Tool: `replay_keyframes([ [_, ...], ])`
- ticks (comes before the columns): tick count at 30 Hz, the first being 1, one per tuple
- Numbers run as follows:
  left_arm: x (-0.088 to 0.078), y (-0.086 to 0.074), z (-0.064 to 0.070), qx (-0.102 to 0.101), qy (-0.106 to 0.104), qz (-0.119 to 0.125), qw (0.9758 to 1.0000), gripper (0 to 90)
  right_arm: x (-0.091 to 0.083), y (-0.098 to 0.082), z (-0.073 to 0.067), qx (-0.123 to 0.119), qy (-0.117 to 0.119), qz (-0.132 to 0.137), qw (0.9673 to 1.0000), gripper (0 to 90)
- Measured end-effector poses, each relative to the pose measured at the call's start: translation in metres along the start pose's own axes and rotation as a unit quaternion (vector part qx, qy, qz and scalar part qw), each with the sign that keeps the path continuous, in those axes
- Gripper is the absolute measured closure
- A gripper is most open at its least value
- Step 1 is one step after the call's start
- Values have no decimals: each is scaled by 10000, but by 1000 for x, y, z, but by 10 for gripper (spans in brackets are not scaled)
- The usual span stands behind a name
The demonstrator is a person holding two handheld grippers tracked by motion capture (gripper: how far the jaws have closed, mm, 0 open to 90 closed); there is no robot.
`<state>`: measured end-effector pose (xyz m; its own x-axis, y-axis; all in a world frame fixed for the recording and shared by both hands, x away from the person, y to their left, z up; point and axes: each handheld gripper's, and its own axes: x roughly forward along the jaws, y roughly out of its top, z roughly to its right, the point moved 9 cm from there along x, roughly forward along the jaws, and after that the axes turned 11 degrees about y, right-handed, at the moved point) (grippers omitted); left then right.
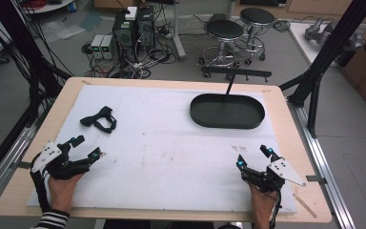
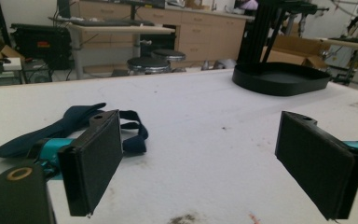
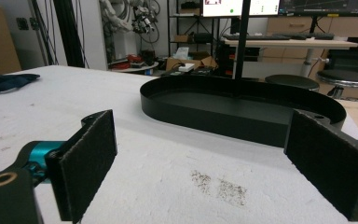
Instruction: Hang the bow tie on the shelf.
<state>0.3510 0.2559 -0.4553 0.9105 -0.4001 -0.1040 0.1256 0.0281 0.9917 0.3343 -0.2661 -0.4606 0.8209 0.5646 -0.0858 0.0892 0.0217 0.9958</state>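
bow tie (image 1: 99, 119) lies near wide-spread left tongs (image 1: 86, 147).

Small dark blue cloth bow tie with a looped strap (image 1: 99, 119), lying flat and a bit crumpled on the white table cover, at the far left side, nothing touching it

A dark navy bow tie (image 1: 99, 119) lies near the left edge of the white mat (image 1: 162, 148), which bears brownish smudges toward its near edge; the table (image 1: 286, 143) is pale wood. The oval tray (image 1: 227, 111) is black. Both grippers (image 1: 86, 147) (image 1: 253, 157) are black with teal joints and grey plates; one sleeve (image 1: 52, 219) is black-and-white striped
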Motion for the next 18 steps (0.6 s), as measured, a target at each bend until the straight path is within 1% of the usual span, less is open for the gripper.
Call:
replay_keyframes([
  [1,-1,5,-4,2,26,5,10000,146,0,0,0,7,12,6,10000,82],
  [2,-1,5,-4,2,26,5,10000,145,0,0,0,4,9,9,10000,82],
  [4,-2,12,-10,28,61,-83,9999,142,0,0,0,19,9,13,10000,82],
  [6,-1,19,-14,65,99,-103,9999,142,0,0,0,28,5,5,10000,82],
  [9,3,30,-17,145,165,-147,9997,142,0,0,0,18,-9,-13,10000,82],
  [12,8,41,-19,227,145,-219,9994,142,0,0,0,22,-5,-13,10000,82],
  [14,9,43,-19,256,160,-224,9993,142,0,0,0,34,-1,-8,10000,83],
  [15,12,51,-22,359,186,-282,9988,143,0,0,0,29,-10,-15,10000,82],
  [17,13,54,-23,384,201,-292,9986,143,0,0,0,19,-16,-16,10000,82],
  [18,17,59,-26,391,216,-330,9985,143,0,0,0,25,-19,-18,10000,83],
])
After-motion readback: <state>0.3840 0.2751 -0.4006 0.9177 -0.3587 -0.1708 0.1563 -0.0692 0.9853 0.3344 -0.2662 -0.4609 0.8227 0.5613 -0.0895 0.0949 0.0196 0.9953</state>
